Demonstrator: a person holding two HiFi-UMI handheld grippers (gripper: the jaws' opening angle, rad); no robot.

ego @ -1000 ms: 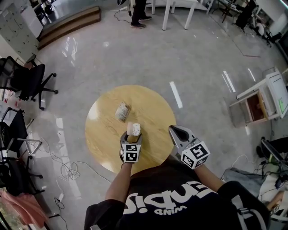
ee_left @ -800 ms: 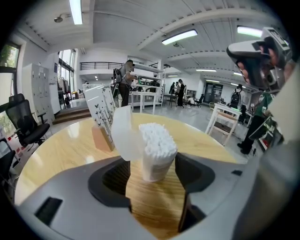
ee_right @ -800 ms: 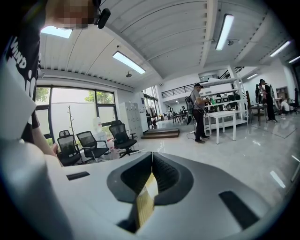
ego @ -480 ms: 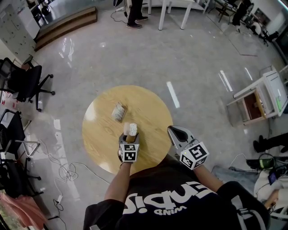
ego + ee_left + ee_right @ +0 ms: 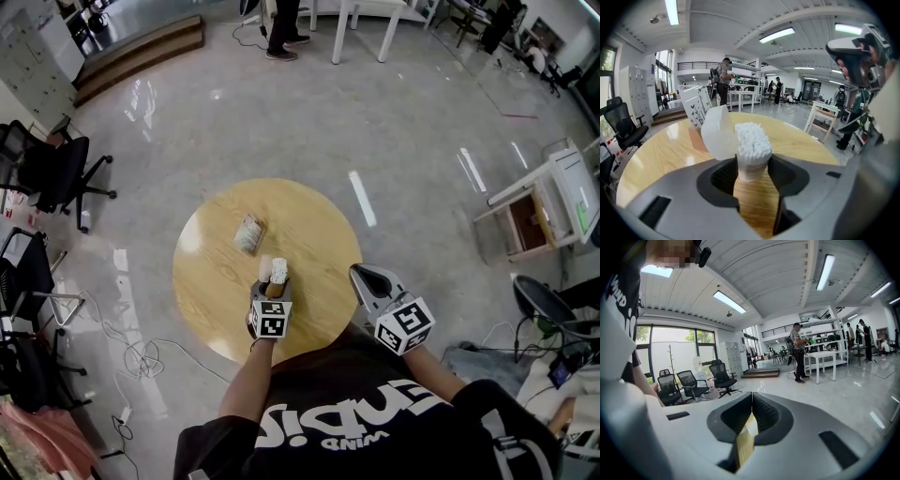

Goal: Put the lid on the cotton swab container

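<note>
The cotton swab container [image 5: 752, 150] stands upright on the round wooden table [image 5: 216, 281], packed with white swab heads. Its translucent white lid [image 5: 717, 132] hangs open, tipped back at the container's left side. My left gripper [image 5: 753, 164] has the container's lower part between its fingertips. The jaws have just been closing and now touch both of its sides. From the head view the container [image 5: 278, 271] sits just beyond the left gripper [image 5: 275, 284]. My right gripper [image 5: 368, 276] hovers at the table's near right edge, shut and empty, its jaws [image 5: 750, 414] pressed together.
A small wrapped packet [image 5: 249, 233] lies on the table farther back, left of centre. Black office chairs [image 5: 56, 169] stand to the left on the glossy floor, and a white cart [image 5: 553, 202] is at the right. People stand by white tables at the far end.
The left gripper's jaws have narrowed around the swab container. Both hands stay where they were, and the container and its open lid have not shifted.
</note>
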